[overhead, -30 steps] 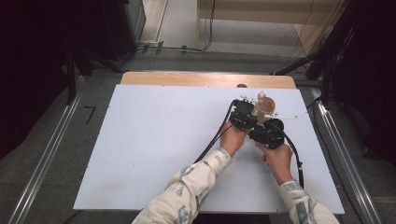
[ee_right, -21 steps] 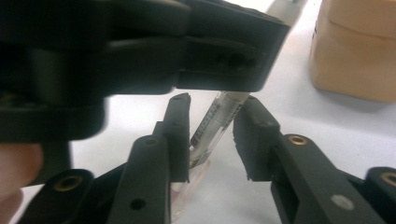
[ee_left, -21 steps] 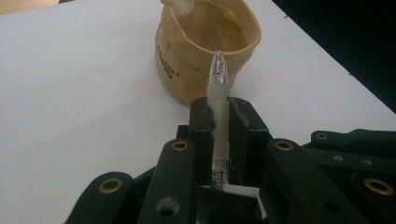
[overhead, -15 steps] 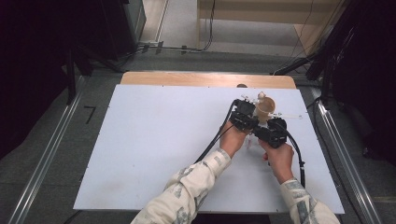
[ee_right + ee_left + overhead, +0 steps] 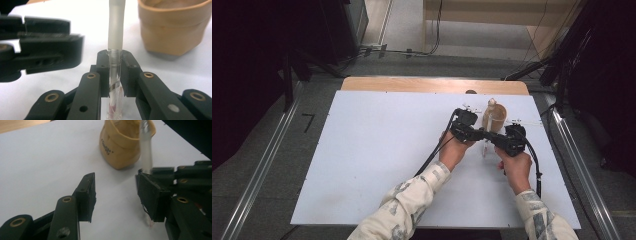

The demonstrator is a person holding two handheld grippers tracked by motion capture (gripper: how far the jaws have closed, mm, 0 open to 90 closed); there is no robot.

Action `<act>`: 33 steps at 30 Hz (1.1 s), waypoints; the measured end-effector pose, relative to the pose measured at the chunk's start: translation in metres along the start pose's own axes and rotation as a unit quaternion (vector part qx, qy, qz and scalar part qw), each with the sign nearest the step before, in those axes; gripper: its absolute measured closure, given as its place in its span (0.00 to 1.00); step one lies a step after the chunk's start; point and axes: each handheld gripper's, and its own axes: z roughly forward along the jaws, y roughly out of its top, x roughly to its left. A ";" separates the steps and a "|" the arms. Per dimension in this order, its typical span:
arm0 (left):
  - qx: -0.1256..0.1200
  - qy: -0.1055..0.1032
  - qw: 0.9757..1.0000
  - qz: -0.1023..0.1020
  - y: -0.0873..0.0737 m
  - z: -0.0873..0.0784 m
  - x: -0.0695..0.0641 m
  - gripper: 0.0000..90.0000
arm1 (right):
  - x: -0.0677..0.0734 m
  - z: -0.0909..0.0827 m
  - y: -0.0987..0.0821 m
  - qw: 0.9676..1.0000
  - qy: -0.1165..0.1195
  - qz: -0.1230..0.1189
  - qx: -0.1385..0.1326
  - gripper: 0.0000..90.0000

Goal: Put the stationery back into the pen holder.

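A white table top [image 5: 362, 165] on a wooden board [image 5: 412, 84] — grey floor [image 5: 267, 165], metal rails [image 5: 257, 175] alongside.

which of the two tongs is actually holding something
The right tongs: their black jaws are clamped on the thin clear tube with a frosted white top. The left tongs stand open with bare white table between their jaws.

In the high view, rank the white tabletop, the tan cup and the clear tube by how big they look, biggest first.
1. White tabletop, by far the largest.
2. Tan cup.
3. Clear tube, a thin sliver below the cup, partly hidden by the grippers, so its full length is unsure.
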 end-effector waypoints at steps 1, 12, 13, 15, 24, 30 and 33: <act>0.000 0.003 1.000 0.000 -0.002 -0.001 0.002 0.53 | -0.001 -0.001 0.001 1.000 0.000 0.001 -0.003 0.86; 0.017 0.024 1.000 -0.001 -0.022 -0.002 0.024 0.40 | -0.008 -0.005 0.007 1.000 -0.004 0.000 -0.017 0.86; 0.018 0.026 0.999 0.000 -0.024 -0.002 0.026 0.39 | -0.008 -0.006 0.008 1.000 -0.005 0.001 -0.020 0.86; 0.020 0.030 0.999 -0.002 -0.029 -0.003 0.029 0.37 | -0.009 -0.008 0.011 1.000 -0.005 0.001 -0.027 0.86; 0.022 0.046 0.999 0.003 -0.052 -0.019 0.051 0.31 | -0.012 -0.014 0.019 0.999 -0.006 0.003 -0.040 0.86; 0.019 0.052 0.998 -0.006 -0.069 -0.038 0.070 0.31 | -0.011 -0.022 0.037 0.998 -0.015 -0.005 -0.057 0.86; 0.018 0.056 0.998 -0.015 -0.080 -0.047 0.080 0.31 | -0.014 -0.024 0.043 0.998 -0.020 0.001 -0.064 0.86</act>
